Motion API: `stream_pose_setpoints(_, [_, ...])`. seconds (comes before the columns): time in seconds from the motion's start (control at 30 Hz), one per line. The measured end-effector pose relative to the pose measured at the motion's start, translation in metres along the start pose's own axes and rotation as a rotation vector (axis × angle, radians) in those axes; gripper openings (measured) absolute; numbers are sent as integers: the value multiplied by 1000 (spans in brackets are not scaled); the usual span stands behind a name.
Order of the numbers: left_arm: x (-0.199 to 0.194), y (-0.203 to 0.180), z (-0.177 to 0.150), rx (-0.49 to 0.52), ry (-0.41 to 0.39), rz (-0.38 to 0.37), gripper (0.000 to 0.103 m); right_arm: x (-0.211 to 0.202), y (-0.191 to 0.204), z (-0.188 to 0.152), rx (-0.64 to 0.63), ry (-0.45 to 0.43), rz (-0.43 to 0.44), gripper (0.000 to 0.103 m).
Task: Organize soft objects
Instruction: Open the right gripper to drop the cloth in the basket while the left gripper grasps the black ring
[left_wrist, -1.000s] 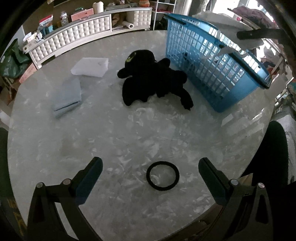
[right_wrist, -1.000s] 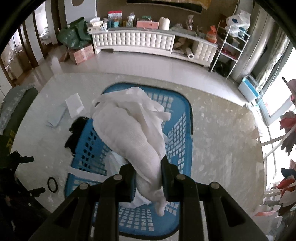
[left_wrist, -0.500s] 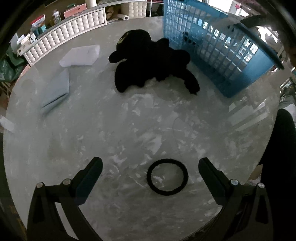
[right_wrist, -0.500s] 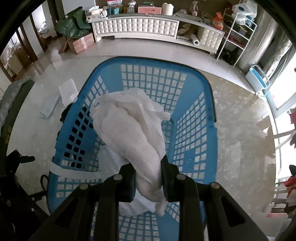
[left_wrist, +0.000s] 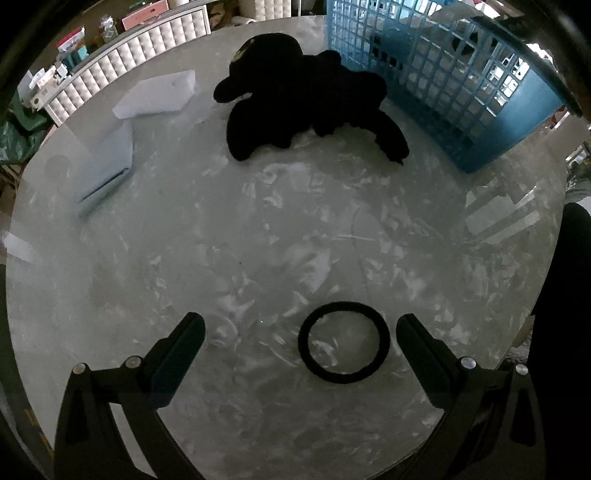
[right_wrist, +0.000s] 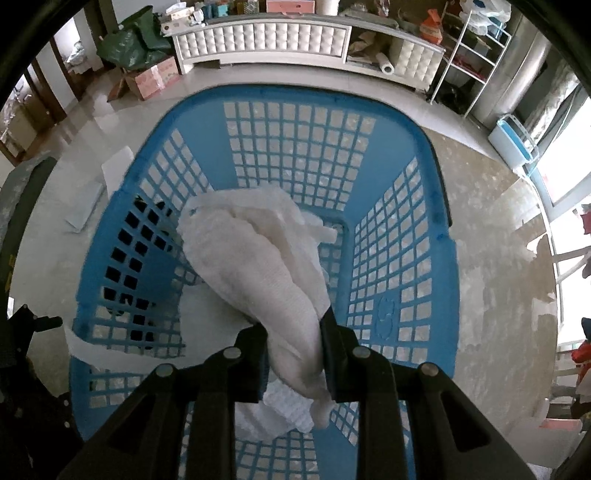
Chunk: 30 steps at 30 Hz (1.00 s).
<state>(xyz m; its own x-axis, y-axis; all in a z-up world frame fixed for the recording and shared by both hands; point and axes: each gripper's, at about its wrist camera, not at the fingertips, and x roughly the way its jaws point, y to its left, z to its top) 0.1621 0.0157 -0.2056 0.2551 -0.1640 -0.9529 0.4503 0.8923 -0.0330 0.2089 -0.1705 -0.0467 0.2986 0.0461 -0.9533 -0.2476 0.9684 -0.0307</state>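
Observation:
My right gripper (right_wrist: 293, 325) is shut on a white cloth (right_wrist: 255, 266) that hangs inside the blue lattice basket (right_wrist: 436, 221), its free end down near the basket floor. In the left wrist view my left gripper (left_wrist: 300, 325) stands open just above the marble table (left_wrist: 258, 229). A black elastic ring (left_wrist: 384, 341) lies flat between its fingers, closer to the right one. Farther off, a black plush toy (left_wrist: 306, 96) lies against the basket (left_wrist: 461, 96). A white foam pad (left_wrist: 157, 94) and a folded grey cloth (left_wrist: 107, 166) lie at the left.
A white tufted cabinet (right_wrist: 266, 37) with clutter on top stands beyond the table, with a wire shelf (right_wrist: 476, 55) at the right and cardboard boxes (right_wrist: 151, 79) at the left. A strip of white material (right_wrist: 110, 354) drapes over the basket's near left rim.
Both grippers have come lower. The white cloth has sunk from above the rim into the basket. The ring has grown larger between the left fingers, and the plush and basket have slid toward the frame's top.

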Motion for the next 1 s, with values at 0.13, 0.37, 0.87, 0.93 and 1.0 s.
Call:
stream_pose_setpoints(0.13, [5, 4, 3, -12, 0, 1, 103, 3, -1, -1, -2, 10, 3, 21])
stream_pose_setpoints(0.37, [8, 2, 3, 4, 6, 19, 103, 6, -5, -1, 3, 12, 5, 21])
stream_pose_setpoints(0.87, [-3, -7, -7, 39, -21, 19, 64, -6, 14, -13, -7, -11, 19, 72])
stream_pose_setpoints(0.93, [-5, -6, -8, 39, -24, 18, 56, -11, 22, -15, -9, -24, -4, 89])
stream_pose_setpoints(1.0, [-8, -6, -9, 33, -28, 19, 46, -19, 25, -18, -12, -46, -1, 90])
